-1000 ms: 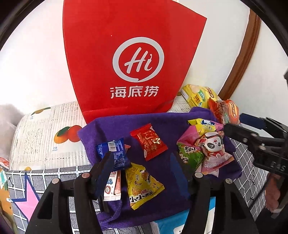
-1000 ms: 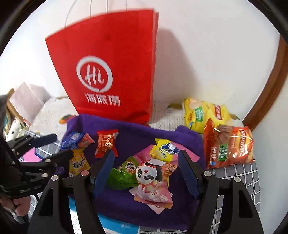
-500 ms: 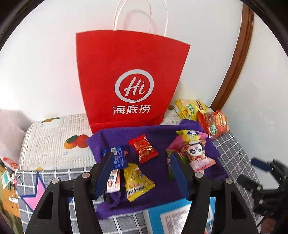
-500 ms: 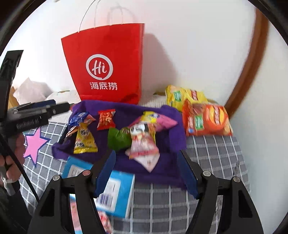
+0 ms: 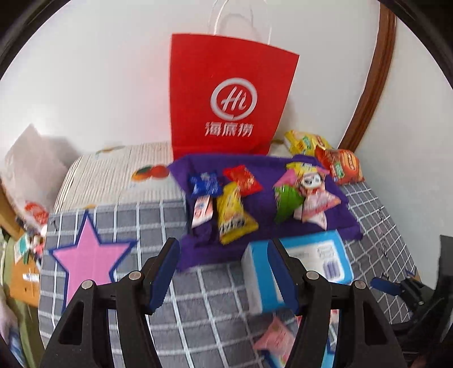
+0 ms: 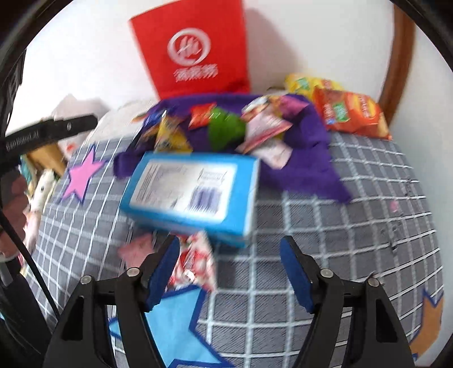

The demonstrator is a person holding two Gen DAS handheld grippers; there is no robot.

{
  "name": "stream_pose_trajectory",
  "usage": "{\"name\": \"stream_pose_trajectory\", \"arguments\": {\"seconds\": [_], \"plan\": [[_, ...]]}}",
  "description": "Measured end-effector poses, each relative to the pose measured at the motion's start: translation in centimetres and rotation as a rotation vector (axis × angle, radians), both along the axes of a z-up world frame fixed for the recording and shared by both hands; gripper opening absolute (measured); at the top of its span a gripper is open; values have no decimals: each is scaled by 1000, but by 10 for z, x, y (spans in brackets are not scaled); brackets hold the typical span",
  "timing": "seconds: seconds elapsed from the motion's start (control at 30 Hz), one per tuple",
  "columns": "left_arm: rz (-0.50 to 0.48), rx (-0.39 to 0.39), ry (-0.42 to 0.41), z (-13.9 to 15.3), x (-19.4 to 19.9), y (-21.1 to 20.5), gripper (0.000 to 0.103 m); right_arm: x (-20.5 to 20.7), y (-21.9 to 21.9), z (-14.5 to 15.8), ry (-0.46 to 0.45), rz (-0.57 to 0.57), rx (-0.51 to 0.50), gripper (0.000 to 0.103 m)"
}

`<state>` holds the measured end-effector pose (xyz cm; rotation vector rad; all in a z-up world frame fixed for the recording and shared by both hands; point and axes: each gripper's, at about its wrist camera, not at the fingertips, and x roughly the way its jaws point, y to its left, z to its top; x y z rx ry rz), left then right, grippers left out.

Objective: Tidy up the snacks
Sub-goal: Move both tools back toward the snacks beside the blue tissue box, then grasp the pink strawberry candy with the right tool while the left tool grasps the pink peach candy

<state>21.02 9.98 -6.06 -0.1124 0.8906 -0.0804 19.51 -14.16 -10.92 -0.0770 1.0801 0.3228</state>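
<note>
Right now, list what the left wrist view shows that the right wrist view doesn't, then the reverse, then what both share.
Only the left wrist view: the bag's white handles and the orange fruit print. Only the right wrist view: a light blue star and a red-white packet near its open jaws. Both: red bag, purple cloth, blue box, pink star, orange chip bag.

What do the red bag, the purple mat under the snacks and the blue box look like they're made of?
Red bag: likely matte paper, with stiff flat sides, creased edges and thin cord handles.
Purple mat: soft cloth, maybe towel or fleece, with a dull, rumpled, floppy edge.
Blue box: probably printed cardboard, with sharp corners and a label panel.
</note>
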Motion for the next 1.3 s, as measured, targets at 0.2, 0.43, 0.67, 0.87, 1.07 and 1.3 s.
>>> {"name": "stream_pose_trajectory", "arguments": {"seconds": [0.2, 0.43, 0.67, 0.87, 1.07, 1.3], "plan": [[-10, 2, 12, -16, -34, 0, 62, -13, 16, -33, 45, 21, 6, 77], [-4, 1, 23, -23, -50, 0, 62, -12, 23, -51, 54, 6, 58, 77], [6, 12, 35, -33, -62, 6, 62, -11, 37, -69, 70, 16, 63, 77], [37, -17, 62, -48, -70, 21, 62, -10, 41, -73, 12, -16, 51, 74], [28, -37, 69, -58, -79, 24, 62, -13, 48, -76, -52, -3, -24, 61], [7, -71, 82, -65, -86, 20, 62, -19, 46, -77, -92, -1, -29, 51]]}}
